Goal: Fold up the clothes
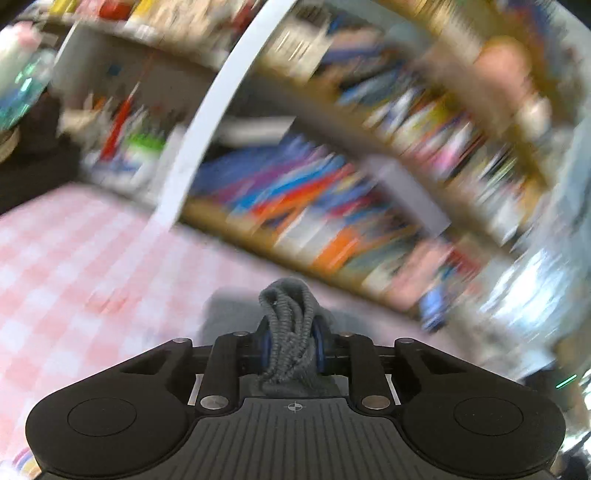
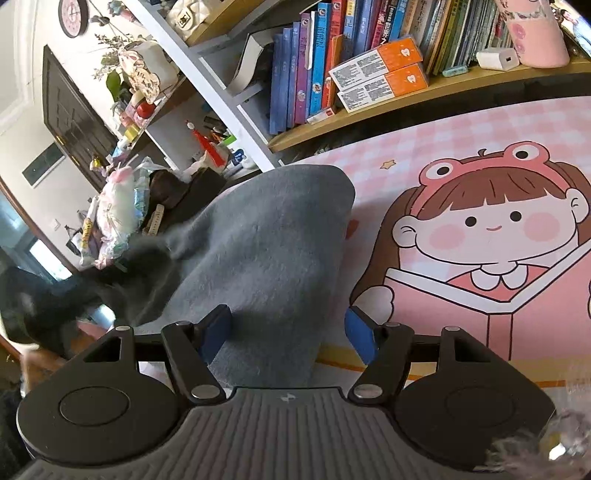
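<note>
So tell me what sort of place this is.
Probably a home study or child's room: crowded bookshelves, a wall clock, and a table with a pink checked cartoon mat where a grey garment lies.

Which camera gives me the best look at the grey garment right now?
Right wrist: the grey garment lies sharp across the pink mat. Left wrist shows only a bunched ribbed edge pinched in the left hand-held gripper, against blur.

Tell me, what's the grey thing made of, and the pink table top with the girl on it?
The grey garment looks like soft, fuzzy knit, maybe wool or fleece: matte nap, and a ribbed edge bunched in the left tongs. The pink mat looks like smooth printed plastic with a slight sheen.
</note>
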Available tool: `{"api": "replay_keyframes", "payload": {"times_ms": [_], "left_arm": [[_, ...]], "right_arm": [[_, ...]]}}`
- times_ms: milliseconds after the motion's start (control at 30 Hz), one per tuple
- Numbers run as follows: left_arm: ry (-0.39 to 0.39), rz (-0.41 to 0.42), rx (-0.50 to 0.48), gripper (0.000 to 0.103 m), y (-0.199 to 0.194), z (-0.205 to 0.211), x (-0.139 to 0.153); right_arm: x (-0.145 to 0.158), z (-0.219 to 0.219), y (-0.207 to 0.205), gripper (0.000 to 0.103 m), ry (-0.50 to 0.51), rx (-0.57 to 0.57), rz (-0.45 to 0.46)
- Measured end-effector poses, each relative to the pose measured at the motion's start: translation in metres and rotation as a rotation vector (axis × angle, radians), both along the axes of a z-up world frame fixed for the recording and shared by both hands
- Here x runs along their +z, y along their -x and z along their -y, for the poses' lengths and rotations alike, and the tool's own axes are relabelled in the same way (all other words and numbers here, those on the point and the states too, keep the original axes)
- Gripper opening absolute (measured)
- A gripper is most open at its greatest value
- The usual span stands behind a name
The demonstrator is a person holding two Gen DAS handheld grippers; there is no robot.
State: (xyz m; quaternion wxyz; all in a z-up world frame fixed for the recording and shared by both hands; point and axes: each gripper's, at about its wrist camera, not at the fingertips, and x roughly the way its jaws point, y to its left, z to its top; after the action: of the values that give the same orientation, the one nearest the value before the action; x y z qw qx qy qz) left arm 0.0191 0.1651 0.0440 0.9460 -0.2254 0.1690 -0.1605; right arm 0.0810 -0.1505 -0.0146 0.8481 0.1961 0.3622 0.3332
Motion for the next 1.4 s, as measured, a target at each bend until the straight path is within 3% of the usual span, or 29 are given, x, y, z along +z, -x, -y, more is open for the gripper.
{"api": "replay_keyframes", "payload": {"times_ms": [33, 100, 200, 267, 300, 367, 467, 533, 800, 833, 867, 967, 1100, 1167, 1367, 1400], "left_arm": [[0.024, 0.058, -0.013, 0.020, 0.007, -0.002, 0.009], [0.055, 0.058, 0.012, 0.020, 0.006, -0.013, 0.008], [0.098, -0.130, 0.088, 0.021, -0.011, -0.031, -0.035], [0.176, -0.228, 0.114, 0.035, -0.016, -0.042, -0.067], [0.205, -0.226, 0.119, 0.040, -0.012, -0.045, -0.068], [0.263, -0.215, 0.127, 0.062, -0.004, -0.052, -0.068], [0.218, -0.145, 0.070, 0.082, 0.006, -0.046, -0.057], [0.196, -0.119, 0.025, 0.085, 0.009, -0.040, -0.053], [0.145, -0.294, 0.076, 0.084, -0.026, -0.026, -0.073], [0.174, -0.307, 0.073, 0.082, -0.027, -0.028, -0.077], [0.205, -0.304, 0.060, 0.068, -0.026, -0.029, -0.081], [0.251, -0.302, 0.032, 0.058, -0.026, -0.026, -0.083], [0.422, -0.307, -0.095, 0.051, -0.024, -0.020, -0.093], [0.454, -0.321, -0.138, 0.051, -0.023, -0.011, -0.097], [0.346, -0.330, -0.112, 0.060, -0.021, 0.002, -0.091], [0.326, -0.327, -0.107, 0.061, -0.021, 0.005, -0.090]], "right_arm": [[0.000, 0.000, 0.000, 0.067, -0.010, 0.004, -0.001], [0.000, 0.000, 0.001, 0.068, -0.027, 0.016, 0.000], [0.000, -0.002, 0.002, 0.068, -0.022, 0.027, 0.002], [-0.001, -0.002, 0.002, 0.068, -0.021, 0.029, -0.004], [-0.002, -0.002, 0.001, 0.068, -0.025, 0.029, -0.009], [-0.003, -0.001, 0.001, 0.068, -0.028, 0.027, -0.016], [-0.003, -0.002, 0.001, 0.068, -0.034, 0.031, -0.020], [-0.003, -0.002, 0.001, 0.068, -0.037, 0.032, -0.022], [-0.004, 0.004, -0.002, 0.068, -0.064, -0.028, -0.045], [-0.005, 0.005, -0.004, 0.068, -0.073, -0.037, -0.056], [-0.007, 0.005, -0.006, 0.068, -0.083, -0.043, -0.070], [-0.010, 0.007, -0.012, 0.068, -0.108, -0.054, -0.108], [-0.009, 0.011, -0.012, 0.067, -0.119, -0.057, -0.107], [-0.007, 0.018, -0.012, 0.068, -0.113, -0.086, -0.097], [-0.014, 0.036, -0.011, 0.067, -0.123, -0.121, -0.139], [-0.013, 0.035, -0.009, 0.063, -0.118, -0.115, -0.130]]}}
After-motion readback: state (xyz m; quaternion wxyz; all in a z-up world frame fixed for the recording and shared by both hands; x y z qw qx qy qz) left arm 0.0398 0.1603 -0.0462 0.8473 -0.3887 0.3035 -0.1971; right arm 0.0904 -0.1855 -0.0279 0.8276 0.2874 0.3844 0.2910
